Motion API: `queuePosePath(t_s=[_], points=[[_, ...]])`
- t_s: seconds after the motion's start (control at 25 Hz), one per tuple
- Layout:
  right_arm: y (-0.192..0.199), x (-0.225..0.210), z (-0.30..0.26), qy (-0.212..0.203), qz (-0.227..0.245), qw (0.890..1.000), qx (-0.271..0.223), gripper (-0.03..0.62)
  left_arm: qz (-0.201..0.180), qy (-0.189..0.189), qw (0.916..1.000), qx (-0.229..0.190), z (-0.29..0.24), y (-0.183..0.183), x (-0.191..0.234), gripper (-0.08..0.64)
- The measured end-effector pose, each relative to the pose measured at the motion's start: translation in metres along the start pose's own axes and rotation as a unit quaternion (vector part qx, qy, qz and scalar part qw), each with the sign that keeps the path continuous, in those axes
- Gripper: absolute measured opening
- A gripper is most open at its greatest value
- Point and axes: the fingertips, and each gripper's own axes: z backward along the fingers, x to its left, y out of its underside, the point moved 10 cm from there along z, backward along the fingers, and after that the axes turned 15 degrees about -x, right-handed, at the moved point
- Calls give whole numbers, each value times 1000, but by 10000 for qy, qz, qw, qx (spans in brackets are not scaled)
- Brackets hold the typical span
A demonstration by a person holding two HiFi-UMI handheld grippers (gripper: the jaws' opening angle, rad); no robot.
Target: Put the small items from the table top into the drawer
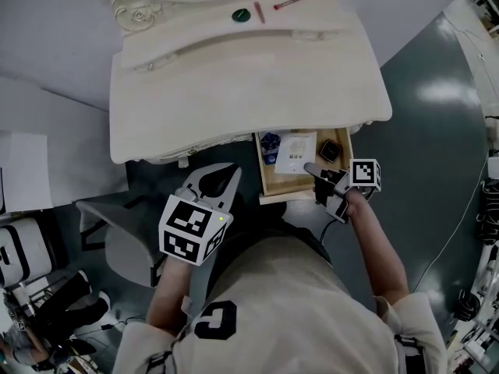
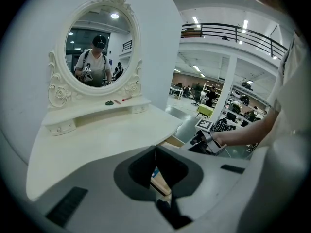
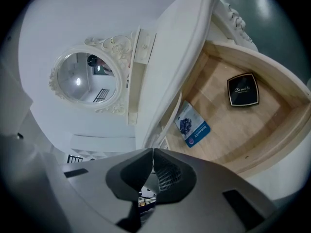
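The drawer (image 1: 263,170) (image 3: 233,130) stands pulled out under the table (image 1: 234,84), just ahead of the right gripper (image 1: 309,168) (image 3: 153,152). Three things lie flat on its wooden floor. A black compact (image 1: 330,150) (image 3: 243,89) sits ahead of the right fingers, towards the drawer's right side. A blue-and-white packet (image 1: 270,142) (image 3: 192,126) lies ahead of them and further left, by the left wall under the table edge. A white card (image 1: 294,151) lies between the two, its near corner right at the fingertips. The compact's lid bears a line of pale script, too small to read for sure. The packet shows a picture of dark berries over a blue band of white print, and the card has fine grey print, neither legible. The right jaws are pressed together over the drawer's front; whether they pinch the card's corner I cannot tell. The left gripper (image 1: 232,171) (image 2: 155,149) is also closed, with nothing between its jaws, its tips just short of the table's front edge and left of the drawer. Far beyond both pairs of fingers, on the shelf below the mirror (image 2: 99,47), lie a green disc (image 1: 241,15) (image 2: 110,102), a red stick (image 1: 259,12) and a red pin (image 1: 287,3).
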Motion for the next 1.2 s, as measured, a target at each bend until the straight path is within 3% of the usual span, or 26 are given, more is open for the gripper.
queuePosePath(t_s=[0.44, 0.76, 1.2], points=[[-13, -17, -21, 515, 115, 9986, -22, 32, 244, 51, 9997, -36, 0, 0, 17, 55], [-20, -34, -38, 710, -211, 9971, -162, 32, 271, -12, 9996, -83, 9, -1, 28, 55], [-24, -44, -60, 1266, 324, 9914, 0, 32, 385, -166, 9991, -16, 25, 7, 44, 55]])
